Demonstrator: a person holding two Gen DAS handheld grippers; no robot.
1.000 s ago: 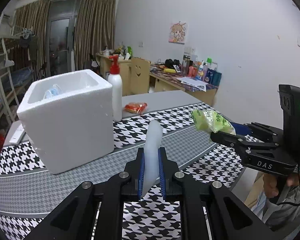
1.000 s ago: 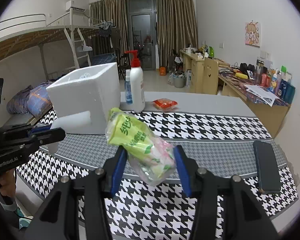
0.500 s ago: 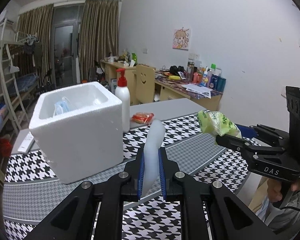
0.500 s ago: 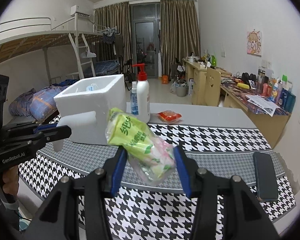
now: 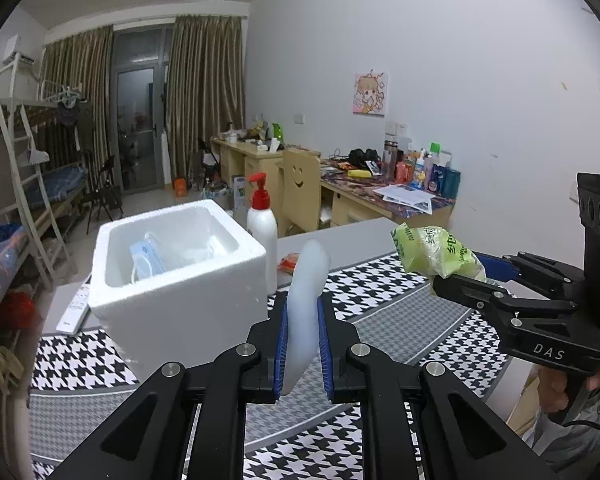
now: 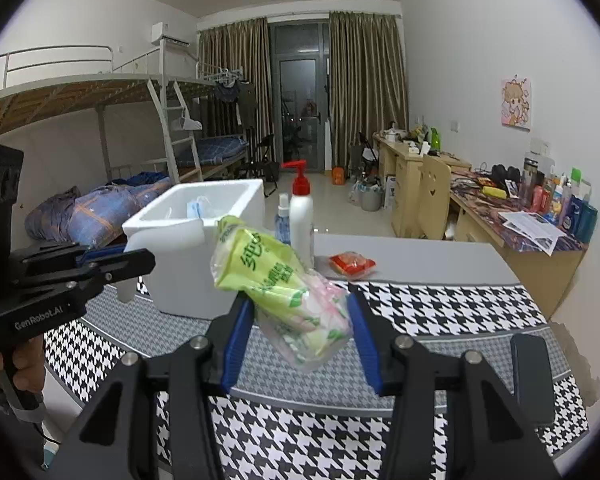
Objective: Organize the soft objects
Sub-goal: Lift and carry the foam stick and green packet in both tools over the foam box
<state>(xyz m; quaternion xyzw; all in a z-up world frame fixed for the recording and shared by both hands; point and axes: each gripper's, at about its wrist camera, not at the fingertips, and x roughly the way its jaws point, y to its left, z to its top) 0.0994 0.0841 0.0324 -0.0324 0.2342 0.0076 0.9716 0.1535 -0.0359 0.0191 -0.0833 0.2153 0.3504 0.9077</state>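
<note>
The left claw [image 5: 302,344] is nearly closed, its blue pads pinching a thin white foam piece [image 5: 306,292] that stands on edge and rises past the fingertips toward 12 o'clock. The right claw [image 6: 300,338] stands about half open, clamped on a green-and-pink packet of tissues [image 6: 284,284] whose green end sticks out toward 11 o'clock. Both are held above the counter [image 6: 420,308], which wears a black-and-white houndstooth cloth with a grey band.

In the left wrist view the white foam box [image 5: 172,280] sits at 10 o'clock from the claw, open at the top, with blue face masks [image 5: 146,258] inside against its left wall. The air above its rim is free. A white pump bottle [image 5: 262,232] with a red top stands just beside the box's right rear corner, and a small orange packet [image 5: 290,262] lies on bare grey counter behind it. The right claw shows at 3 o'clock, well apart from the foam piece.

In the right wrist view a smaller blue spray bottle [image 6: 283,220] stands beside the pump bottle, and a dark phone [image 6: 530,376] lies at 4 o'clock near the counter's right edge. The stretch of cloth between the claws and the box is bare. The left claw enters at 9 o'clock, a hand [image 6: 24,364] on its grip.
</note>
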